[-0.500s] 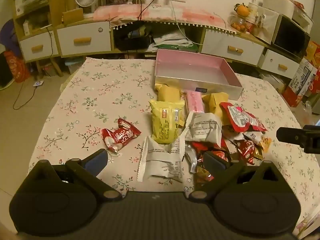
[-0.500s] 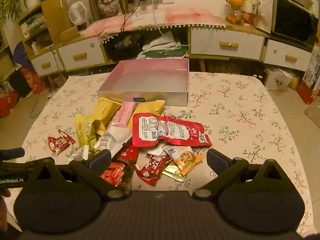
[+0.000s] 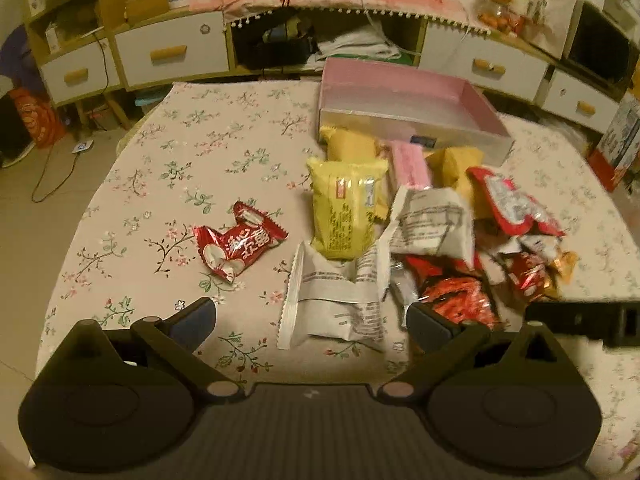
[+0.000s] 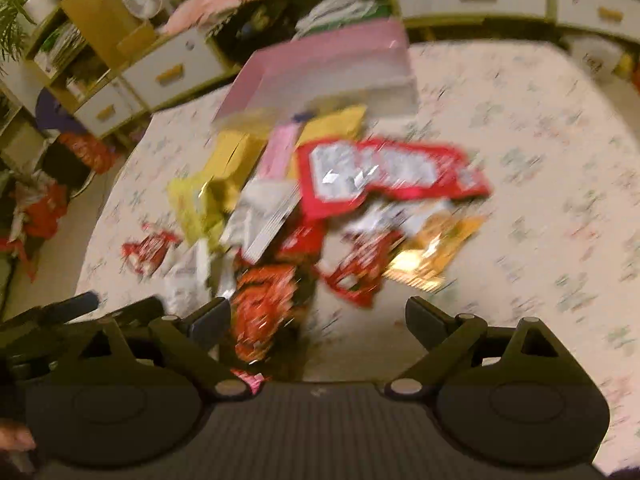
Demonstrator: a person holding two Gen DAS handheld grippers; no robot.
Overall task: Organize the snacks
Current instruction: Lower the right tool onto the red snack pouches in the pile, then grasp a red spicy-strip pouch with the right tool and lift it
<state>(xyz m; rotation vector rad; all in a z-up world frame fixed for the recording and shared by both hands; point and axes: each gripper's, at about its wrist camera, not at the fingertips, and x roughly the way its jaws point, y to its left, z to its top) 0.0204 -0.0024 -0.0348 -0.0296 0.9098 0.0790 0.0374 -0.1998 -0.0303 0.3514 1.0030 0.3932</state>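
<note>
Both your left gripper (image 3: 310, 318) and right gripper (image 4: 318, 318) gape empty over crinkly foil snack packets (image 3: 420, 232) heaped before the shallow pink cardboard box (image 3: 404, 98) near the tabletop's far edge; crowded wrappers invite double grabs.

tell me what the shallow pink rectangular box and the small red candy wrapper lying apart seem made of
Shallow pink rectangular box: probably stiff card; flat straight walls, matte pink inside, paler outside with a slight sheen.
Small red candy wrapper: thin plastic or foil film, glossy; it is crinkled and shows bright glints.
</note>
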